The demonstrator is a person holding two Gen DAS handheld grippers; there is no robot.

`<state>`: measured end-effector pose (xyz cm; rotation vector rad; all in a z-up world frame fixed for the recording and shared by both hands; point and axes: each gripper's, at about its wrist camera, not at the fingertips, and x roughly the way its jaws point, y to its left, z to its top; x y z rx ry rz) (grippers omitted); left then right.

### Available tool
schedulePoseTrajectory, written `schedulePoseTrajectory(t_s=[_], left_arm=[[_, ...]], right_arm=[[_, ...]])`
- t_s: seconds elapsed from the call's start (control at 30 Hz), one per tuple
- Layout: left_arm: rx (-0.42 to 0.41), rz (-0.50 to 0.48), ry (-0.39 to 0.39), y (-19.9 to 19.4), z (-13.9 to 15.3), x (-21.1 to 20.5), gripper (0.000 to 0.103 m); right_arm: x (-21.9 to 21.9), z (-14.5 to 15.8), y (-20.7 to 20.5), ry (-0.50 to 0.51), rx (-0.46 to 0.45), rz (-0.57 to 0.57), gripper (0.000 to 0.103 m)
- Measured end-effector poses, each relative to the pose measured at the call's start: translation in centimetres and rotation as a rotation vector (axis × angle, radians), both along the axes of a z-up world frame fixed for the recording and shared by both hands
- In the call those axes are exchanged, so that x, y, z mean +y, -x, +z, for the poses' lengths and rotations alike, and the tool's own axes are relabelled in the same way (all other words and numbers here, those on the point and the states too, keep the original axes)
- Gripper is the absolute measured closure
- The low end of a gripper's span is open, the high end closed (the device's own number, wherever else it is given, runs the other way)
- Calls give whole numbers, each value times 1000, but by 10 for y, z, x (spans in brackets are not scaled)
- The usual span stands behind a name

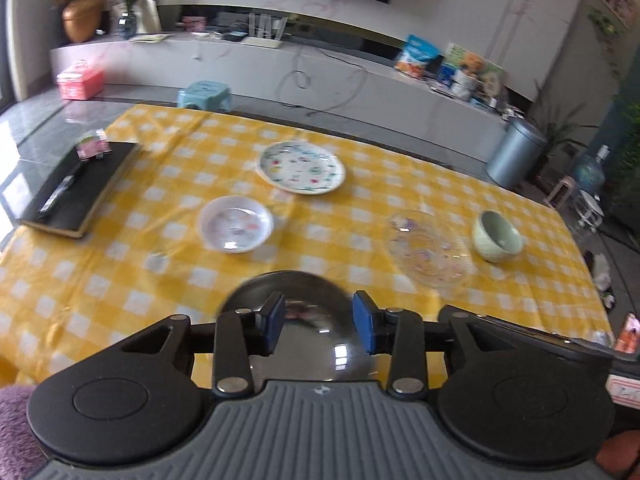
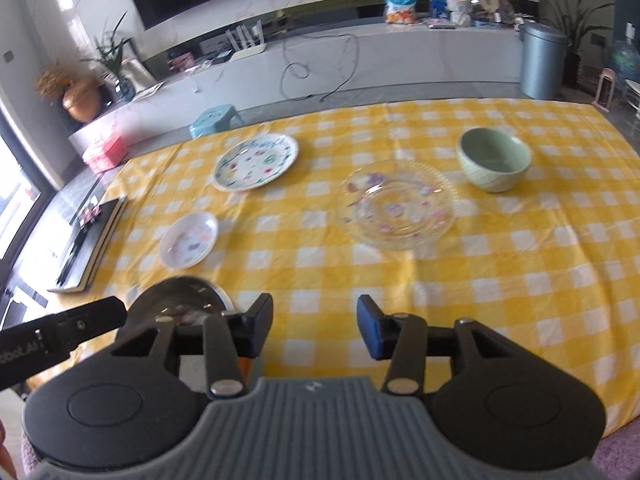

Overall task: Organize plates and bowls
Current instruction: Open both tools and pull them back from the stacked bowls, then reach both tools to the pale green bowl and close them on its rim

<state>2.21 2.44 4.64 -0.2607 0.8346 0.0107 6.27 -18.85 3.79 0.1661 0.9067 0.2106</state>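
While both sets of fingers stand parted and empty, the left gripper [image 1: 319,326] hangs above a shiny steel bowl [image 1: 308,344] on the checked counter [image 1: 120,280]; the right gripper [image 2: 314,326] hovers beside it. Farther off lie a brittle glass plate [image 2: 396,204], best gripped by its rim, and a green bowl [image 2: 494,159].

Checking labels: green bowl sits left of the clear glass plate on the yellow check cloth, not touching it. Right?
Wrong side. The green bowl sits right of the clear glass plate, not touching it, on the yellow check cloth. The right wrist view shows it.
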Motion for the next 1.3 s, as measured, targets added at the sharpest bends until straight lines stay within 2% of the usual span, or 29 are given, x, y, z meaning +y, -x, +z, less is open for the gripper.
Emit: schedulePoseTrajectory(t_s=[0.23,0.3,0.37,0.47,0.53,0.63,0.83,0.93,1.07,1.2,1.27,1.3], left_arm=[[0,-121,27,-39,5,-53,58],[2,-145,31,-51,4,-67,57],[-1,-162,27,-62,4,-82,57],[14,-180,46,-84,-1,-101,56],[24,-180,66,-97,-5,-111,56],[24,-179,76,-118,-9,-128,52],[24,-192,120,-161,-25,-160,43],[50,-188,154,-189,-38,-174,43],[89,-181,174,-221,-58,-189,43],[126,-171,144,-246,-83,-201,44],[142,-170,129,-254,-93,-205,49],[149,-167,121,-258,-98,-206,52]], right_arm=[[-52,2,-19,12,-21,-114,54],[-66,3,-25,40,-41,-143,50],[-79,4,-31,64,-77,-176,38],[-103,4,-40,68,-148,-238,38],[-115,2,-50,95,-158,-243,38],[-134,-3,-69,130,-153,-284,38],[-183,-17,-113,21,-38,-351,38],[-199,-25,-136,23,-15,-391,38],[-209,-37,-165,1,20,-409,44],[-205,-53,-191,-41,51,-394,52],[-202,-61,-201,-41,66,-392,61],[-201,-66,-206,-44,74,-392,63]])
